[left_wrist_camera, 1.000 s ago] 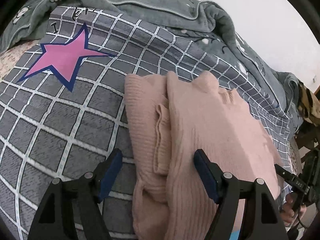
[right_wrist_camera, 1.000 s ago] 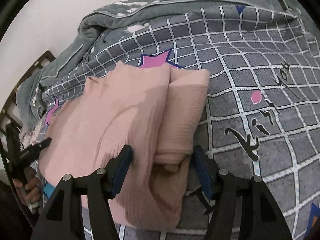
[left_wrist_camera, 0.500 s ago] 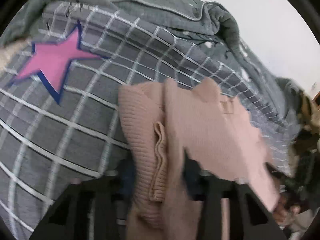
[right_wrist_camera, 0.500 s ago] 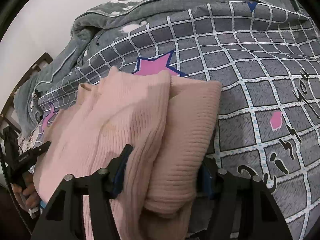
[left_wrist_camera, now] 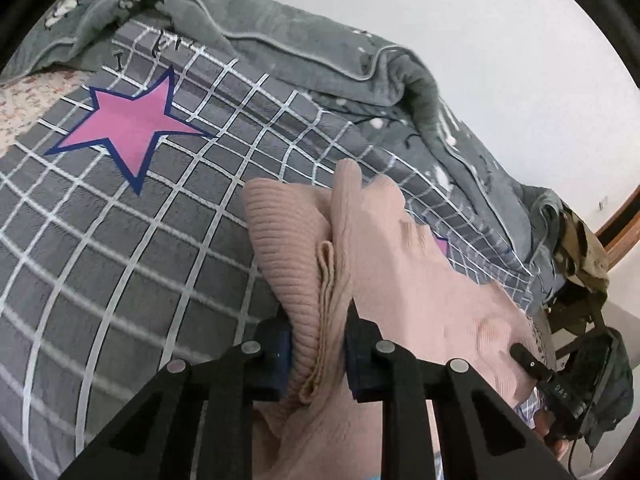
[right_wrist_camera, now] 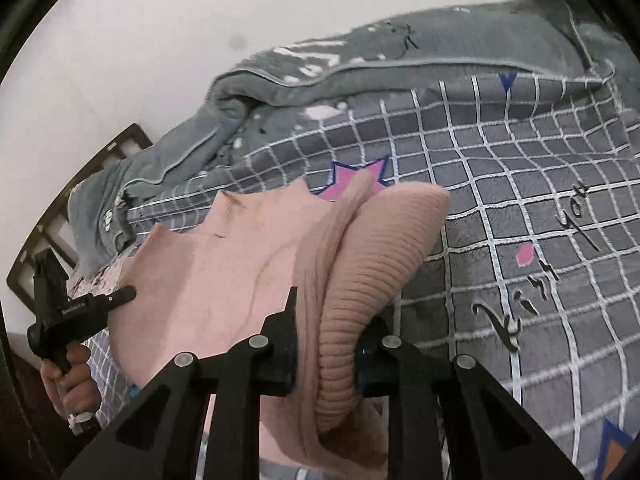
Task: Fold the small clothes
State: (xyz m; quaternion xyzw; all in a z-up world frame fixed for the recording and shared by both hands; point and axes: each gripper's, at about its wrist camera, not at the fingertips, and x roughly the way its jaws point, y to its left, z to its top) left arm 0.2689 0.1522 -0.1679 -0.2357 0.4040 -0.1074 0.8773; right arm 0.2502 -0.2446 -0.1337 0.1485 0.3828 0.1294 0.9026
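Both claws are on the garment now: the left claw point(left_wrist_camera: 318, 354) has just been closing and its blue pads are pinched tight on a bunched, ribbed edge of the pink sweater point(left_wrist_camera: 404, 280), with folds of knit squeezed up between the two fingers. Over on the other side, the right claw point(right_wrist_camera: 326, 354) has just been closing too, and it is clamped on a thick ribbed roll of the same sweater point(right_wrist_camera: 240, 264), the fabric bulging out above and below the pads. The sweater stretches between the two claws and hangs slack across the middle, its far edge drooping back onto the bed cover point(left_wrist_camera: 132, 264), a grey quilt with a white grid. A pink star point(left_wrist_camera: 128, 124) with a dark blue outline is printed on that cover, off to the left of the sweater in the left wrist view and clear of it; a second star peeks out just behind the sweater's top edge in the right wrist view. A rumpled grey blanket point(left_wrist_camera: 352, 60) lies heaped along the far side of the bed against the pale wall. From the right wrist view, the person's left hand point(right_wrist_camera: 70, 380) is wrapped around the handle of its claw at the lower left.
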